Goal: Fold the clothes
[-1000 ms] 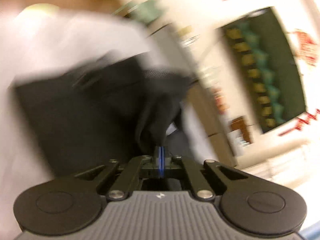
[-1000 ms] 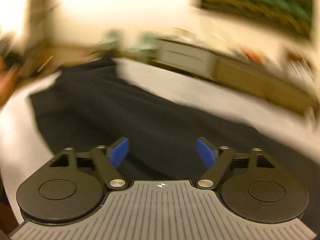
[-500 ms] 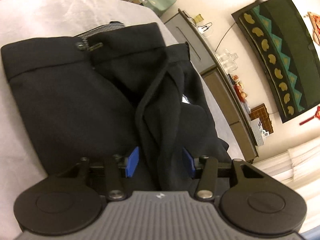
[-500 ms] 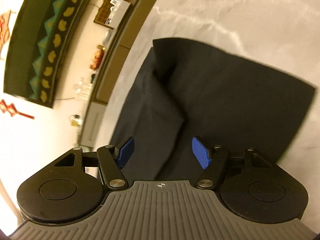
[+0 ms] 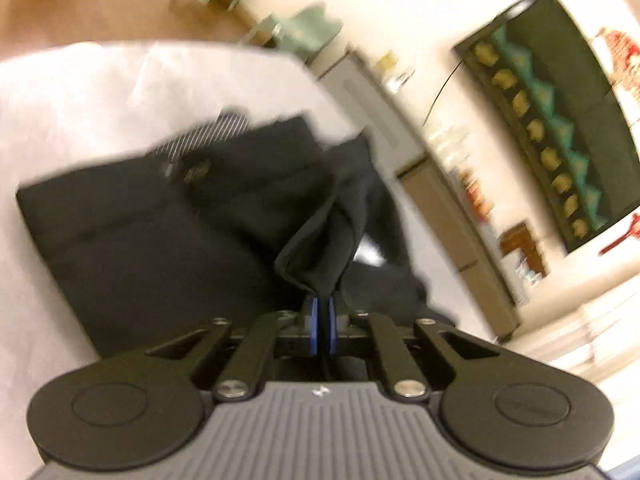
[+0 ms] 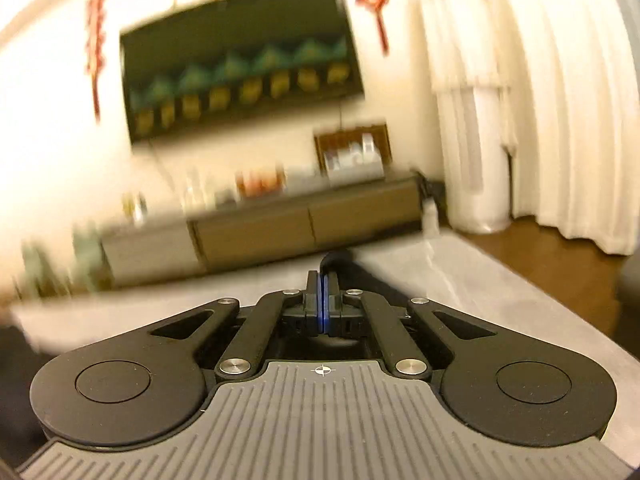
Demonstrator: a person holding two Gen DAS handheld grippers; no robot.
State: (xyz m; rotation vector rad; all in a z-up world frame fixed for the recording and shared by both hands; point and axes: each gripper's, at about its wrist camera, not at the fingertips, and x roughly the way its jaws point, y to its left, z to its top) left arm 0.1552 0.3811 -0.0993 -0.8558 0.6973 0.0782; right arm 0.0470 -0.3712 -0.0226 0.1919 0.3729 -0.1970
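trousers (image 5: 152, 248): matt black woven cloth, with a striped grey lining at the waistband. surface (image 5: 80, 92): white cloth cover, slightly creased. left gripper (image 5: 321, 312): matt black plastic arms, bright metal pivot pins, ribbed grey body, glossy blue fingers (image 5: 314, 320). floor (image 6: 560, 256): brown wood.

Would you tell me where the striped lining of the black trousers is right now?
In the left wrist view, the striped lining peeks out at the upper left, at the far edge of the black trousers, against the white cloth.
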